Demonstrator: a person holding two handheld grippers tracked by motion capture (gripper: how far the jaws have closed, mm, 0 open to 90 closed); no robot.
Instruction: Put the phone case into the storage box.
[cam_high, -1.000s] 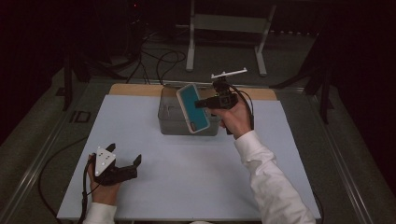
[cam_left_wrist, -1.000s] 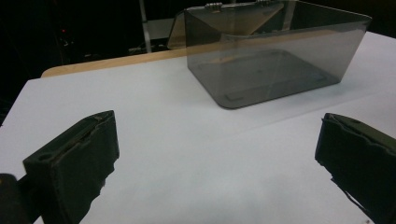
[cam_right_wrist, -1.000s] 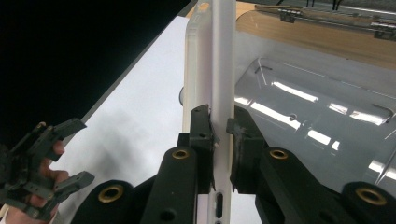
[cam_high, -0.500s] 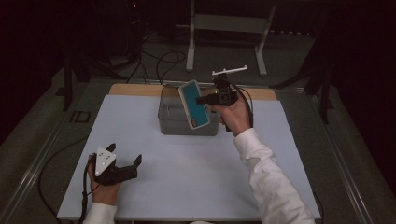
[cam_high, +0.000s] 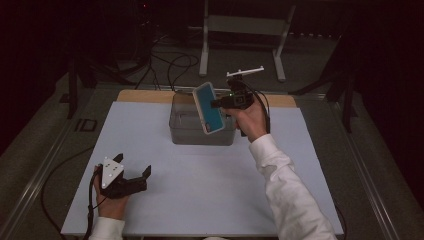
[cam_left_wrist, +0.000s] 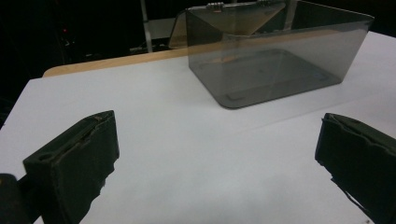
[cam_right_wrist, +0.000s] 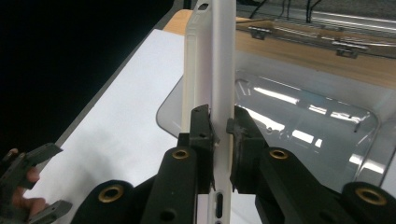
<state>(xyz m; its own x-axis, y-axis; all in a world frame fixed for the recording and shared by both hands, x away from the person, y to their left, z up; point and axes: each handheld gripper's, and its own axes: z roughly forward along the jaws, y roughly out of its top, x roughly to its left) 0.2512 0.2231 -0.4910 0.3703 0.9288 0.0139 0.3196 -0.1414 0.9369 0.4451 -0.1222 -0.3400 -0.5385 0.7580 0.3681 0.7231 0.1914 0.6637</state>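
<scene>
Phone case, teal face and white rim, clamped edge-on between jaws of right hand-held gripper, held tilted in air above grey see-through box. Box set on white table, toward far side. Left hand-held gripper rested near front left of table, jaws apart, nothing between.

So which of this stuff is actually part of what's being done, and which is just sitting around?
In use:
- right gripper, shut on the phone case
- clear grey bin, under the case

Just there:
- left gripper, open, resting on the white table top
- metal stand on the floor behind
- cables on the floor
</scene>
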